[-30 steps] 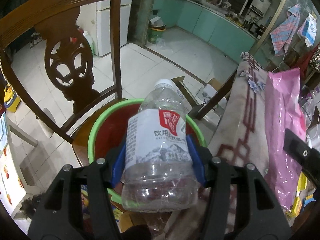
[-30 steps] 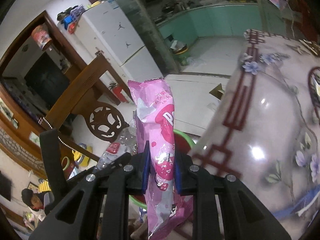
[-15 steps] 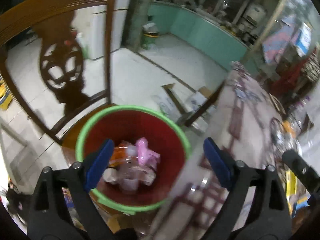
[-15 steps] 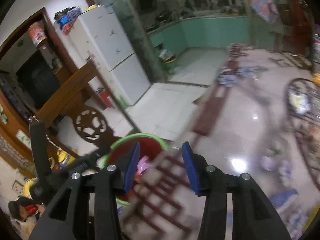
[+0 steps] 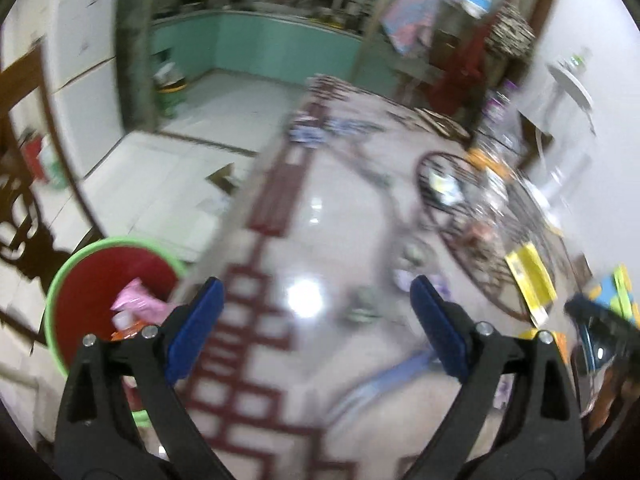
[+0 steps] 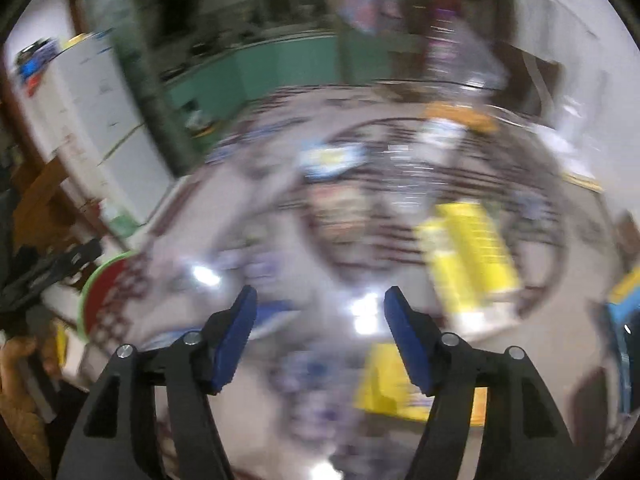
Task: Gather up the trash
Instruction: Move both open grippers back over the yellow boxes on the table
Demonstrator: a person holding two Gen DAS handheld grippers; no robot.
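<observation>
Glossy patterned table (image 5: 312, 216), one green-rimmed red trash bucket (image 5: 86, 280) beside its edge holding a pink snack wrapper (image 5: 138, 304), two empty grippers above the table, left gripper (image 5: 316, 320) jaws just opened wide, right gripper (image 6: 320, 334) jaws just opening, partly spread

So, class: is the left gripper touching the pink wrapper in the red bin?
Apart. The left wrist view shows the left gripper open and empty above the table, while the pink wrapper lies down inside the red bin.
</observation>
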